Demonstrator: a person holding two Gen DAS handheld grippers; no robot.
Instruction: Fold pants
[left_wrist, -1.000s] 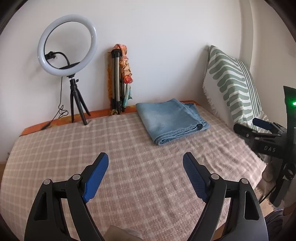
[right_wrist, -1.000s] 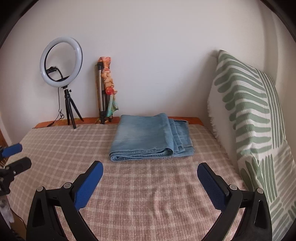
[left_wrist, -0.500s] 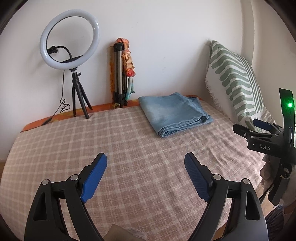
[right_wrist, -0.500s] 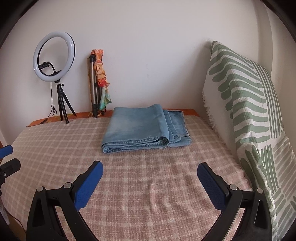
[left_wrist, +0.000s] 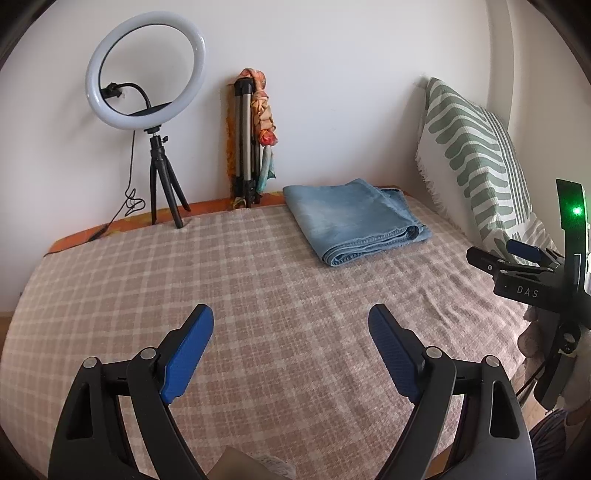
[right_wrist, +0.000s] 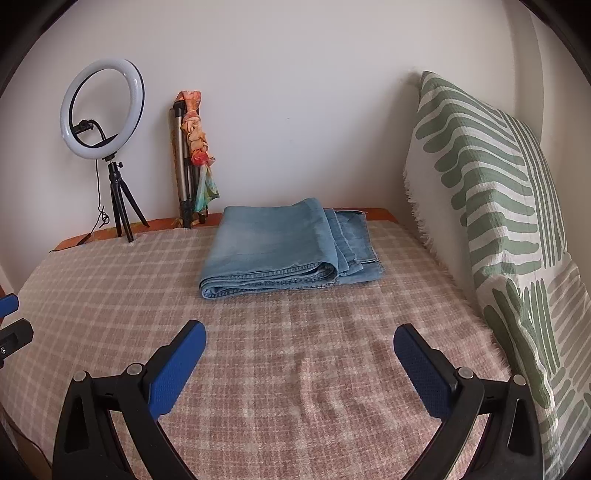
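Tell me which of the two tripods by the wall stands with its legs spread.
The black tripod under the ring light. The silver tripod leans folded, a scarf draped over it.

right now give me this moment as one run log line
stage: fold looks done | folded blue denim pants: flat on checked blanket | left gripper: jaws open, empty | right gripper: jaws open, empty

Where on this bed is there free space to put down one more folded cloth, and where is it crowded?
The checked blanket is bare from the near edge up to the folded jeans, and also left of the jeans, toward the ring light. It is crowded at the back wall, with the light's stand and a folded tripod, and tight between jeans and the green-patterned pillow.
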